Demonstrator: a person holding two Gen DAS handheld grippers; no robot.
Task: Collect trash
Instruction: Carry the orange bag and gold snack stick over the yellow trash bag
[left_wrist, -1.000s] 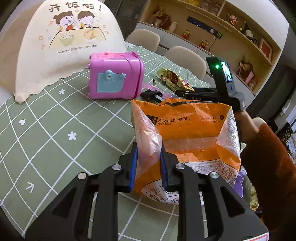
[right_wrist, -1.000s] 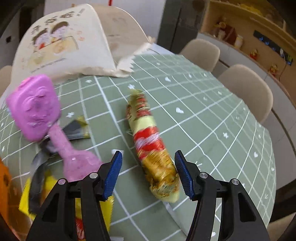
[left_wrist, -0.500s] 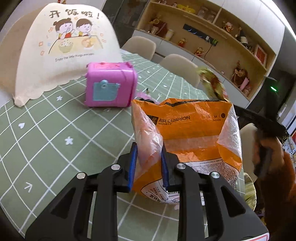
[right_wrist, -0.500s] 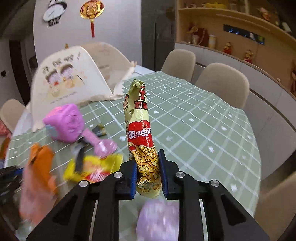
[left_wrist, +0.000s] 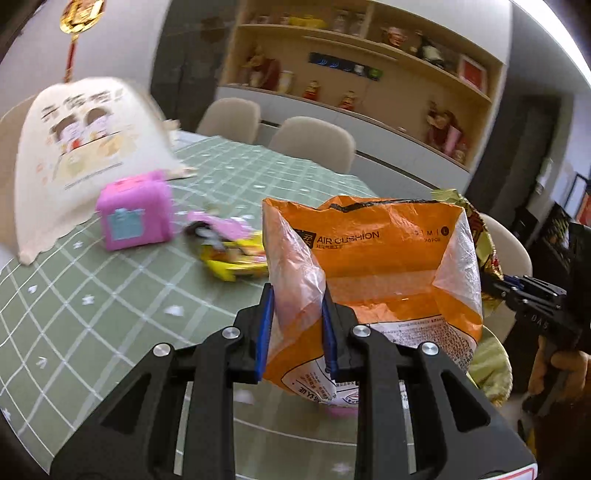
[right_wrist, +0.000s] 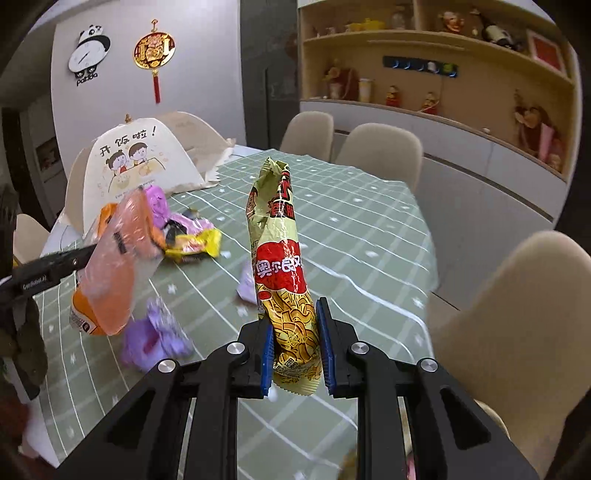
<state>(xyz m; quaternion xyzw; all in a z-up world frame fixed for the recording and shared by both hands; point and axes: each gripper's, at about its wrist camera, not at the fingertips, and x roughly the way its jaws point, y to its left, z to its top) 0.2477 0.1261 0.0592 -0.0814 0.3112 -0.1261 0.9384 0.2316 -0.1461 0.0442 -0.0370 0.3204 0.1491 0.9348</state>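
My left gripper (left_wrist: 297, 328) is shut on the near edge of an open orange plastic bag (left_wrist: 384, 266), held up above the green checked table (left_wrist: 110, 295). The bag also shows in the right wrist view (right_wrist: 110, 266). My right gripper (right_wrist: 295, 354) is shut on a gold-and-red snack wrapper (right_wrist: 280, 258), held upright above the table. In the left wrist view the wrapper (left_wrist: 484, 243) sits just behind the bag's right edge. A yellow wrapper (left_wrist: 236, 258) lies on the table, also seen in the right wrist view (right_wrist: 195, 247).
A pink toy box (left_wrist: 135, 214) and pink packaging (left_wrist: 229, 229) stand beside a cream food cover (left_wrist: 74, 147). Purple wrappers (right_wrist: 155, 332) lie on the table near its front. Beige chairs (right_wrist: 380, 151) ring the table; one chair (right_wrist: 517, 332) is close on the right.
My right gripper closed on the gold-and-red wrapper, lifted it off the table and carried it up beside the orange bag. My left gripper raised the bag higher.
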